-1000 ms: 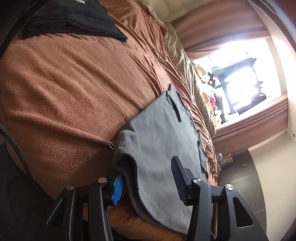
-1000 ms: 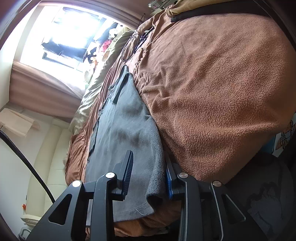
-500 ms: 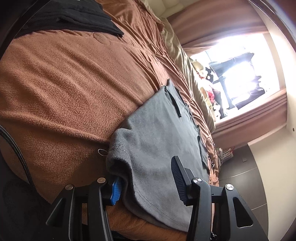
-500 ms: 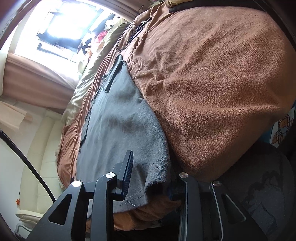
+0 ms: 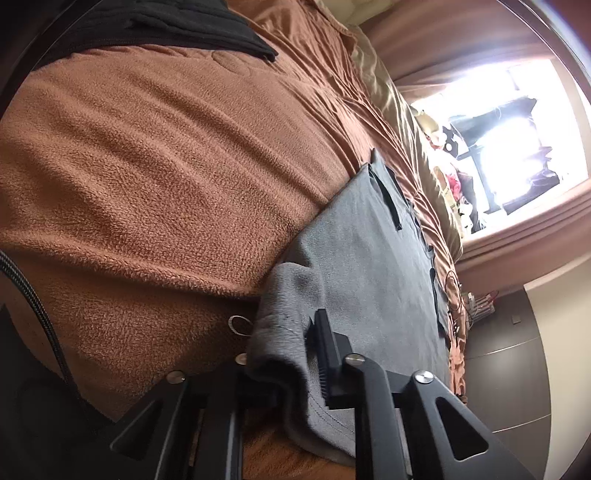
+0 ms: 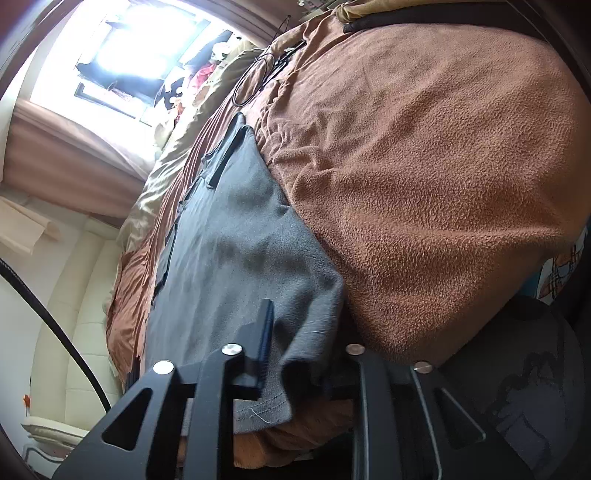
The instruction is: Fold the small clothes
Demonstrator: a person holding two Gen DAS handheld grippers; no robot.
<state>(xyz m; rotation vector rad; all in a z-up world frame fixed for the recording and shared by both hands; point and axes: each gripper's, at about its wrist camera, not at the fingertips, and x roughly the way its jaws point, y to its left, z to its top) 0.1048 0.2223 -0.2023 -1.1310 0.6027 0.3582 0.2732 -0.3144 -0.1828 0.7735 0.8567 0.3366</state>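
Observation:
A grey garment (image 5: pixel 369 266) (image 6: pixel 236 258) lies flat on a brown fleece blanket (image 5: pixel 147 166) (image 6: pixel 424 166), with its near hem at the bed's edge. My left gripper (image 5: pixel 284 354) is closing on the near left corner. The cloth is bunched between its jaws and covers the left finger. My right gripper (image 6: pixel 299 354) is closing on the near right corner, where a fold of grey fabric is pinched and the right pad is hidden behind it. The garment's far end, with dark straps, points toward the window.
Folded black clothes (image 5: pixel 155 26) sit on the blanket at the far left. A bright window (image 6: pixel 129 48) with clutter lies beyond the bed. A looped cable (image 6: pixel 255 81) rests on the far blanket. A cream headboard (image 6: pixel 66 295) is at the left, dark floor (image 5: pixel 509 387) at the right.
Both grippers have gone from open around the garment's near corners to pinched on them. The left one moved down and forward, and the cloth now bunches over its left finger.

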